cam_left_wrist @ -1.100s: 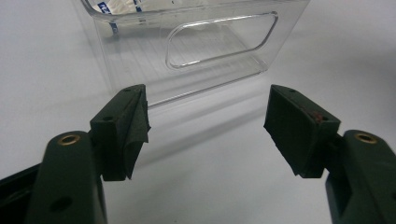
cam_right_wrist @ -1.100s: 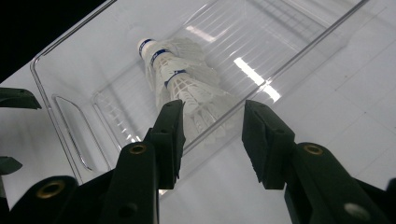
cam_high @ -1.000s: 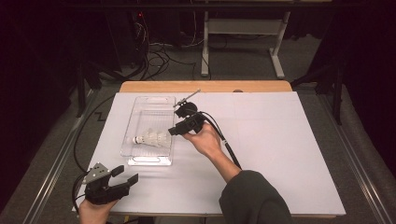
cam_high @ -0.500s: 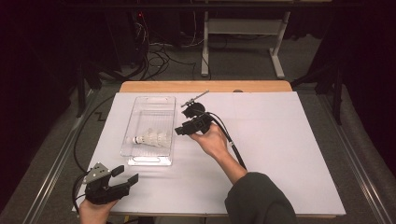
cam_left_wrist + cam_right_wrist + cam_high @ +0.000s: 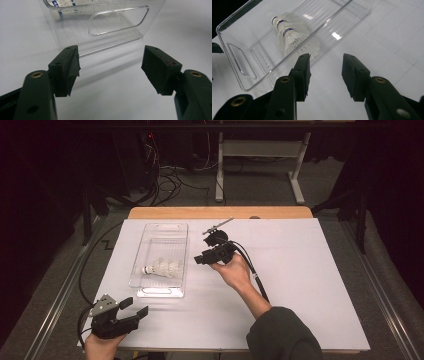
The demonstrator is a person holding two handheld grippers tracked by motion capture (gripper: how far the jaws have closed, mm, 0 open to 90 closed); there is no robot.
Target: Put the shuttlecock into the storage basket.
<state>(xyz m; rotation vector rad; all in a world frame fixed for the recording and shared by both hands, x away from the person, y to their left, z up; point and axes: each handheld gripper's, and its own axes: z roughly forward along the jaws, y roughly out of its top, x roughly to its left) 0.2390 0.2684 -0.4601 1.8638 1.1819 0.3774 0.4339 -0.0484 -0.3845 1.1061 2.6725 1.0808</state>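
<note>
Left black two-jaw gripper (image 5: 131, 312) is idling at the bench's near left corner, jaws wide apart and gripping nothing, aiming at the near handle end of the clear rectangular plastic bin (image 5: 181, 251), probably parked out of the way. Farther in, right black gripper (image 5: 198, 261) is hovering beside the bin's right wall, jaws parted and empty, pointing toward the white feathered shuttlecocks (image 5: 292, 35) lying nested inside the bin, likely lining up a reach.

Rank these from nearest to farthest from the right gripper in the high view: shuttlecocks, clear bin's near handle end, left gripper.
1. shuttlecocks: just to the left of the right gripper, inside the clear bin.
2. near handle end: at the bin's end toward the person.
3. left gripper: at the table's near-left corner.
</note>
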